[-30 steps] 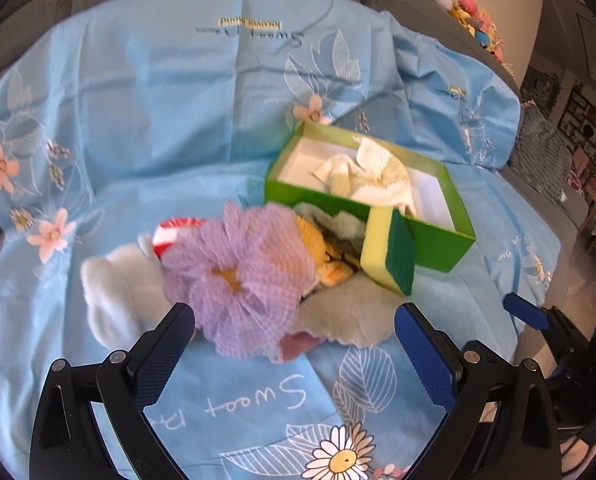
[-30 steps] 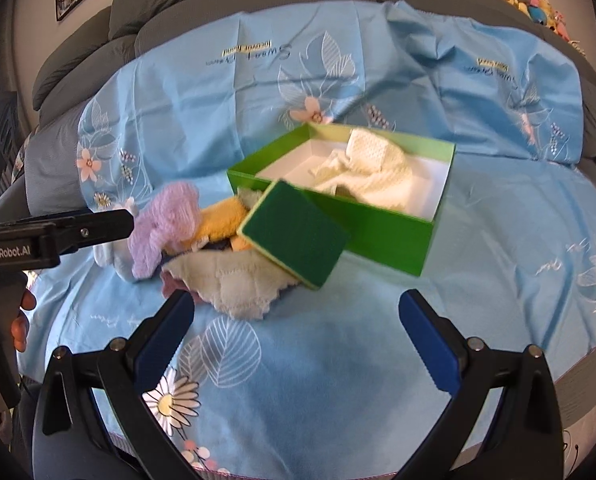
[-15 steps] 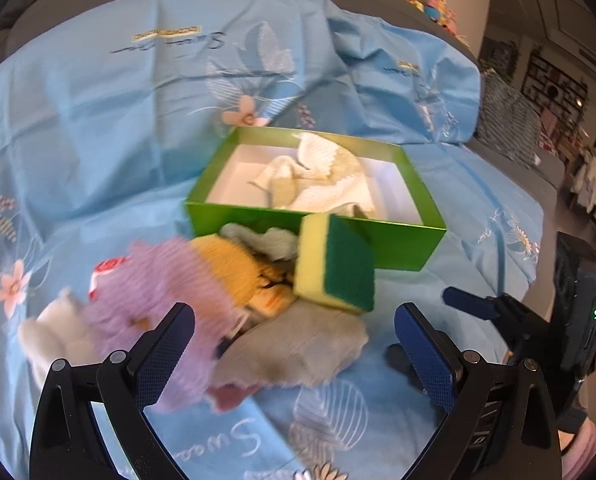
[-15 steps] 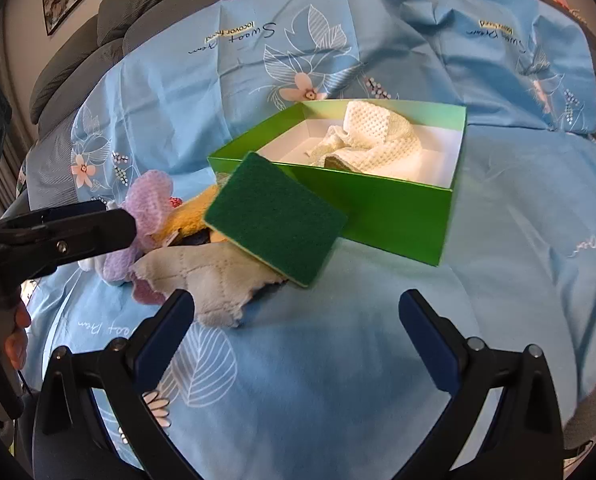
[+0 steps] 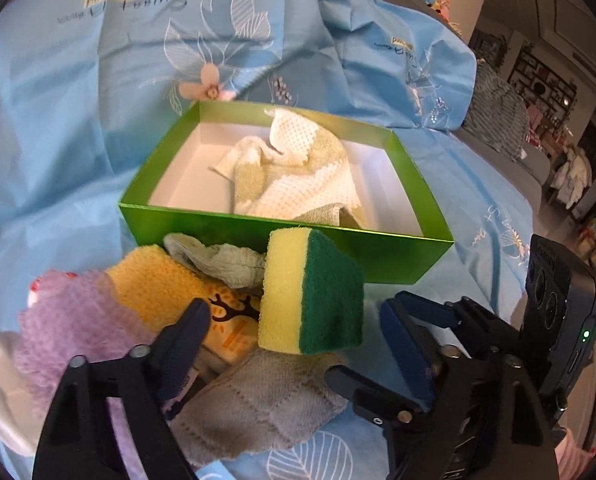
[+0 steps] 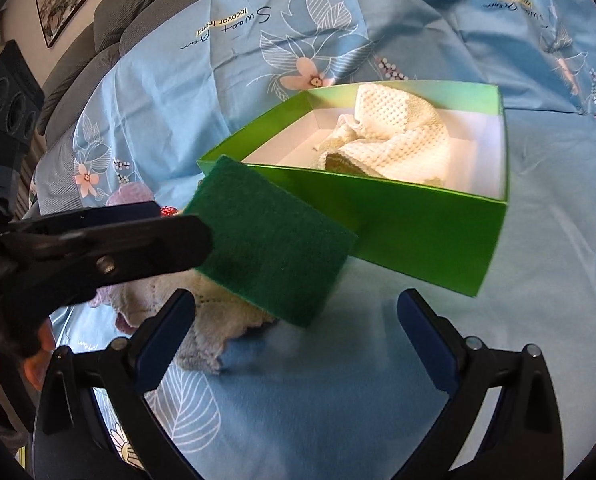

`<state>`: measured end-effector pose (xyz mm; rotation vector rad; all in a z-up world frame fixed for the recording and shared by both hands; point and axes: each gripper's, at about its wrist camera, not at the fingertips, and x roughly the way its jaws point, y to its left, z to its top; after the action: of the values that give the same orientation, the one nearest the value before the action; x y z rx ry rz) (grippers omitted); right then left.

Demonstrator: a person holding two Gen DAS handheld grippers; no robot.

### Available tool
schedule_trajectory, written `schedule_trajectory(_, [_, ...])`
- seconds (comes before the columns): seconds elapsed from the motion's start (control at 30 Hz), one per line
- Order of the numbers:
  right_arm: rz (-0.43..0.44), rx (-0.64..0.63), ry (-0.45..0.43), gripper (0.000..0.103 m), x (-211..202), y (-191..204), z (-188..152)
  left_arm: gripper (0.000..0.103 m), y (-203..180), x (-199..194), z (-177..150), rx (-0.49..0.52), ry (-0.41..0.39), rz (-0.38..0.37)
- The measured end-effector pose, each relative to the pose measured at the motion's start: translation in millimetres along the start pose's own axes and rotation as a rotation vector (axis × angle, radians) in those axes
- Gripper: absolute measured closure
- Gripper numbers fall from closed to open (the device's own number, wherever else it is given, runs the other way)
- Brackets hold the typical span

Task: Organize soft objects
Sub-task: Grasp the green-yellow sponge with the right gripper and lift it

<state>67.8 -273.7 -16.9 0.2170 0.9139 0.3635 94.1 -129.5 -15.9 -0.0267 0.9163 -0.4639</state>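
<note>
A: Closing in on the sponge point(image 5: 311, 292) now. The left tool point(image 5: 294, 334) has its jaws apart, though they have just been narrowing, and the sponge stands between the pads without either one pressing on it yet.

B: Where does it sit exactly?

A: On edge, atop the pile of soft things, leaning against the front wall of the green box point(image 5: 377, 246). A grey cloth point(image 5: 258, 404) lies under it, with an orange cloth point(image 5: 158, 284) and a purple mesh pouf point(image 5: 74, 320) to one side. One pale waffle towel point(image 5: 294, 172) is already in the box.

B: And the right tool point(image 6: 298, 324)?

A: Jaws wide apart, holding nothing, hovering over the blue sheet point(image 6: 377, 380) just in front of the sponge's green face.

B: What worries you?

A: Three things, I'd say. The sponge is soft and tilted, so an off-centre squeeze could roll it out of the pads. The left pad sits right above the orange cloth, and could snag it along with the sponge. And both tools crowd the same spot, so they could knock together or nudge the light box away.
</note>
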Motion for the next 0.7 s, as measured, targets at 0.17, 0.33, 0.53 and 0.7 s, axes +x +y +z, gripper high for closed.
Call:
schedule_trajectory(0.17, [0.024,0.003,0.018,0.012,9,-2,1,0.052,6,9,0,-0.03,0.025,-0.04])
schedule_trajectory(0.33, [0.051,-0.016,0.029,0.032,14,2,4,0.061,11,14,-1,-0.05,0.039,-0.06])
schedule_trajectory(0.53, [0.056,-0.041,0.001,0.047,9,9,4,0.066,11,3,0,-0.042,0.008,-0.08])
schedule_trajectory(0.7, [0.07,-0.041,-0.038,0.047,-10,16,7,0.066,-1,-20,1,0.008,-0.038,-0.075])
